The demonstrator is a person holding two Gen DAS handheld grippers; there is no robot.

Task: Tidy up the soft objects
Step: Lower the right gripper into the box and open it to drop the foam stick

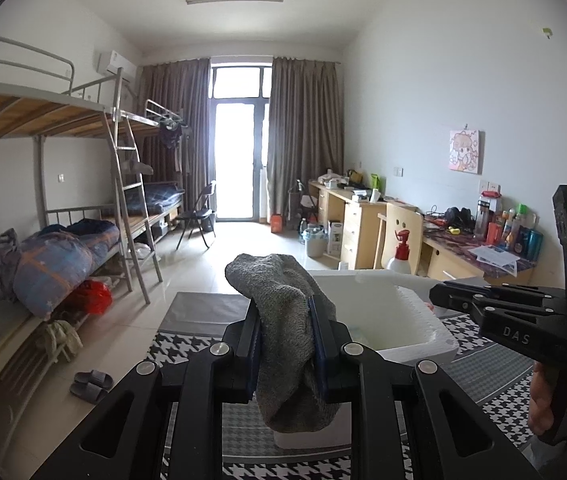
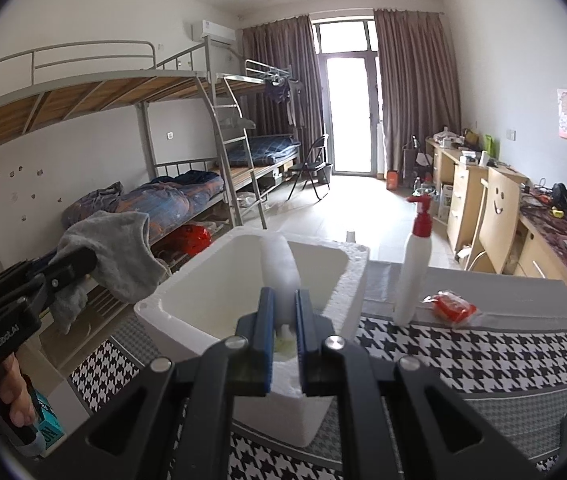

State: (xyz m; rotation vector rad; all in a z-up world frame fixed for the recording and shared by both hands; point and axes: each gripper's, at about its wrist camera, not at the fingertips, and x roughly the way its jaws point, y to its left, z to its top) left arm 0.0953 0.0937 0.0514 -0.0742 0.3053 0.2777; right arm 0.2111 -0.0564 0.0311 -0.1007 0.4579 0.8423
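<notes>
A grey sock (image 1: pixel 283 320) hangs between the blue pads of my left gripper (image 1: pixel 285 312), which is shut on it, just in front of a white foam box (image 1: pixel 423 320). In the right wrist view the same sock (image 2: pixel 119 252) droops from the left gripper (image 2: pixel 83 264), left of the box (image 2: pixel 155 300). My right gripper (image 2: pixel 283 296) is shut on a pale, translucent soft item (image 2: pixel 279 260) that stands up over the box's hollow. What that item is cannot be made out. The right gripper (image 1: pixel 437 294) also shows at the box's right side.
The box stands on a table with a houndstooth cloth (image 2: pixel 463 352). A white pump bottle with a red head (image 2: pixel 413 280) and a red packet (image 2: pixel 453 306) sit right of the box. Bunk beds (image 2: pixel 163 200) line the left wall, desks (image 2: pixel 475 184) the right.
</notes>
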